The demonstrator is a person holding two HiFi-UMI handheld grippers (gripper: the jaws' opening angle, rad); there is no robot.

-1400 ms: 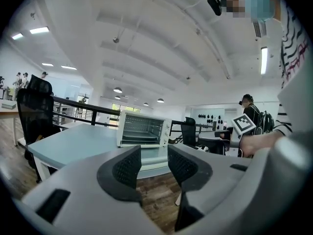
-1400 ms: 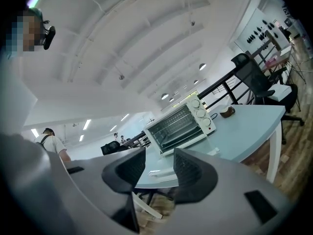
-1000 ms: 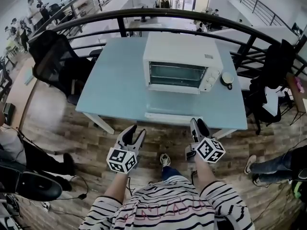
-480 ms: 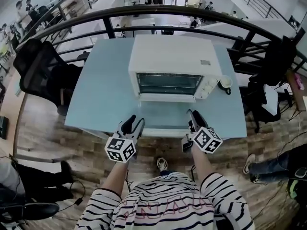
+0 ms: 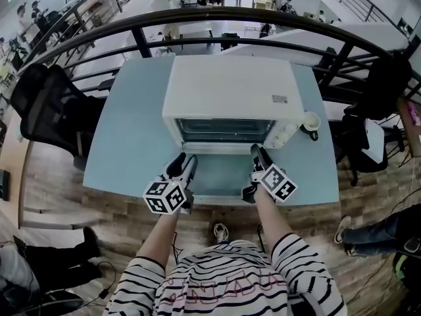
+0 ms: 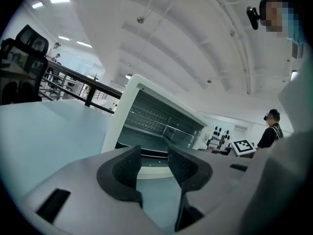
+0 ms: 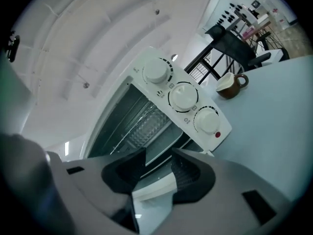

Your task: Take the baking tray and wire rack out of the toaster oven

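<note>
Toaster oven: The toaster oven [image 5: 230, 87] stands mid-bench with its front facing me.
Rack and tray: Both are inside. The wire rack [image 6: 161, 127] spans the cavity. Under the wires I see a dimpled sheet that I take for the baking tray [image 7: 149, 127].
Door: It looks dropped forward, with a white bar at its near edge, but I can't settle that.
Step in hand: I judge this is the approach. Nothing is gripped yet.
Left claw: The left claw [image 5: 183, 163] is spread and empty, just near of the front's left part.
Right claw: The right claw [image 5: 258, 153] is also spread with nothing between its pads, near the front's right part.
Next move: I'd level both claws with the rack's near edge, reach in, pinch left and right, then draw straight toward me.
Bench: The pale blue bench [image 5: 131, 150] has bare room near the oven for setting things down.
Around: A mug [image 5: 310, 122] stands just right of the oven, beside the knobs [image 7: 182, 96]. A dark railing [image 5: 217, 15] runs along the far side.
In the way: The white bar sits low in front of the cavity. I'd come in above it and keep the right claw off the mug.
</note>
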